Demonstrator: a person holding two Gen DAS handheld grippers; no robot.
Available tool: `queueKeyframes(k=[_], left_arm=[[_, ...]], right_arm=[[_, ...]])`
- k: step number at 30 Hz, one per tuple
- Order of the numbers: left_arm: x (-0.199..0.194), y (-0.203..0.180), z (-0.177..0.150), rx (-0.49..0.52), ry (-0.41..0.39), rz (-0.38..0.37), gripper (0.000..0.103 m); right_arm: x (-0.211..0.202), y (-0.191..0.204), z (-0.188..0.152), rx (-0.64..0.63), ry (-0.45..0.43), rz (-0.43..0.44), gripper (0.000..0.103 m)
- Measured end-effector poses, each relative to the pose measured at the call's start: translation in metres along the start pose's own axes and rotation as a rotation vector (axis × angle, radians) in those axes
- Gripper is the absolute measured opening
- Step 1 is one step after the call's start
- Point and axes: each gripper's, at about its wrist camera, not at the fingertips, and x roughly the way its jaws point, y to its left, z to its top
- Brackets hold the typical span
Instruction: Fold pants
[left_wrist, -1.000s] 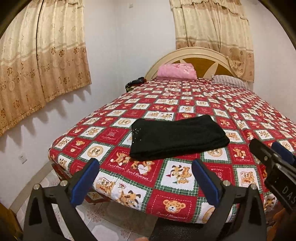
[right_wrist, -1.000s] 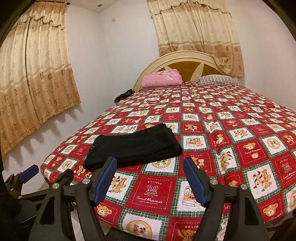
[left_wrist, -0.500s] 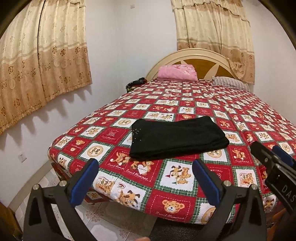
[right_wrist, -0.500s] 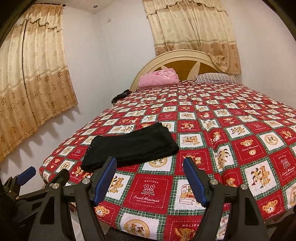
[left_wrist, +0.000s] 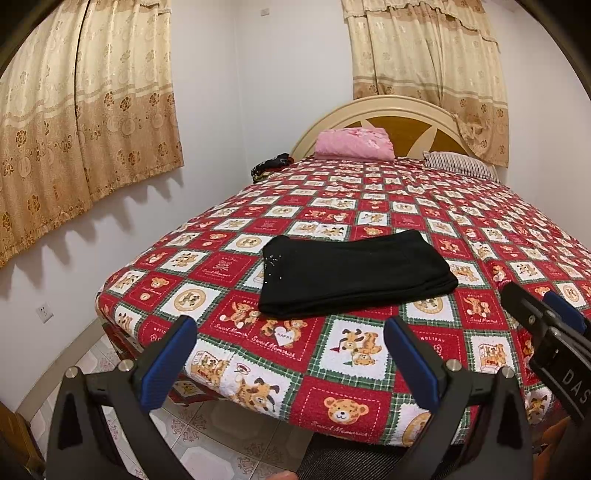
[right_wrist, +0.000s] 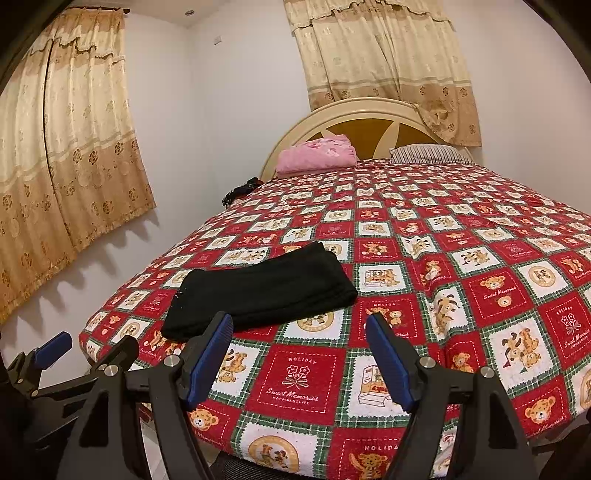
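Black pants (left_wrist: 351, 273) lie folded into a flat rectangle near the foot of the bed (left_wrist: 424, 206), also visible in the right wrist view as the pants (right_wrist: 262, 291). My left gripper (left_wrist: 291, 350) hovers short of the bed's near edge, open, nothing between its blue pads. My right gripper (right_wrist: 299, 349) hangs open above the bedspread (right_wrist: 461, 258), just right of and nearer than the pants, and holds nothing. The right gripper (left_wrist: 546, 325) shows at the right edge of the left wrist view; the left gripper (right_wrist: 55, 350) shows at the lower left of the right wrist view.
A pink folded blanket (left_wrist: 354, 144) and a striped pillow (left_wrist: 461, 166) lie by the headboard (left_wrist: 402, 118). A dark bundle (left_wrist: 269, 166) sits at the bed's far left corner. Curtains (left_wrist: 85, 103) hang left and behind. Tiled floor (left_wrist: 221, 443) lies below the bed's foot.
Both views have shifted very slightly; the pants and the grippers stand as before, with the jaws at the same width.
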Motion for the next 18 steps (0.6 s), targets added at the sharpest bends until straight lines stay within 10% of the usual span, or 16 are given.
queueKeyframes(k=[18], left_arm=[[0.0, -0.0009, -0.0001, 0.003, -0.002, 0.0, 0.103]], right_arm=[[-0.0005, 0.0013, 0.0, -0.003, -0.004, -0.002, 0.076]])
